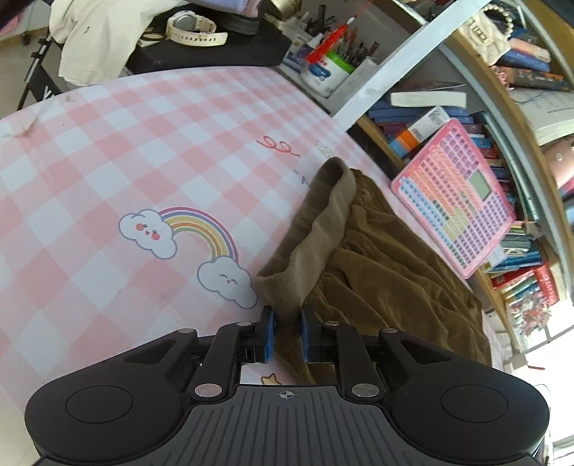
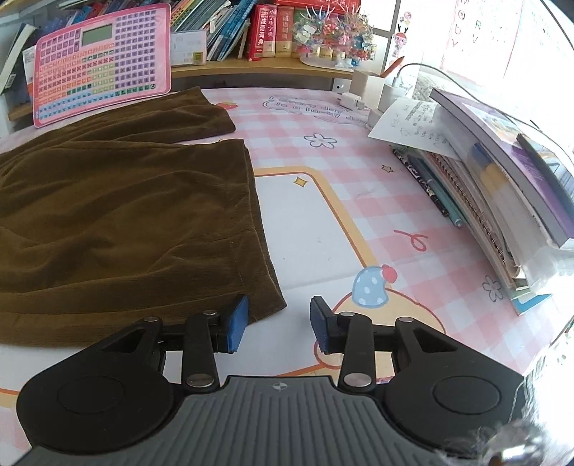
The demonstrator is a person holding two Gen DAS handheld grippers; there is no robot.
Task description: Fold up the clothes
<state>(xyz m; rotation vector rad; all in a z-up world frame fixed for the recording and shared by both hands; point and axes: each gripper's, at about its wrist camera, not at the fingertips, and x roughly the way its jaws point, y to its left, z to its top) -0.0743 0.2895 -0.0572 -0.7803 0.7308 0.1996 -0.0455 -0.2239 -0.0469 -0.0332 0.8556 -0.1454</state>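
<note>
The pink-and-white checked desk mat with rainbow and cloud prints (image 1: 107, 150) covers the work surface and carries everything else. On it lies the olive-brown corduroy trousers (image 2: 118, 215), the largest item: in the right wrist view they spread flat over the left half of the mat, two leg hems pointing right, one near and one far. In the left wrist view the ribbed waistband (image 1: 315, 229) is lifted off the mat and runs from the far side toward the camera.

The wooden bookshelf (image 2: 258, 68) along the far edge holds upright books, including two red dictionaries. A pink plastic keyboard-style learning tablet (image 2: 104, 61) leans against the shelf, its lower edge just beside the far trouser leg. A stack of notebooks and books (image 2: 502, 186) sits at the right of the mat, with a loose handwritten sheet on top.

A white pen holder (image 1: 340, 75) at the far side contains pens and pencils standing upright. A white wristwatch (image 1: 193, 28) rests on a black box beyond the mat.

The left gripper (image 1: 287, 322) has its blue pads pressed together on the near end of the waistband. The right gripper (image 2: 279, 319) has its pads spread wide, holding nothing, hovering just beside the near hem corner.
</note>
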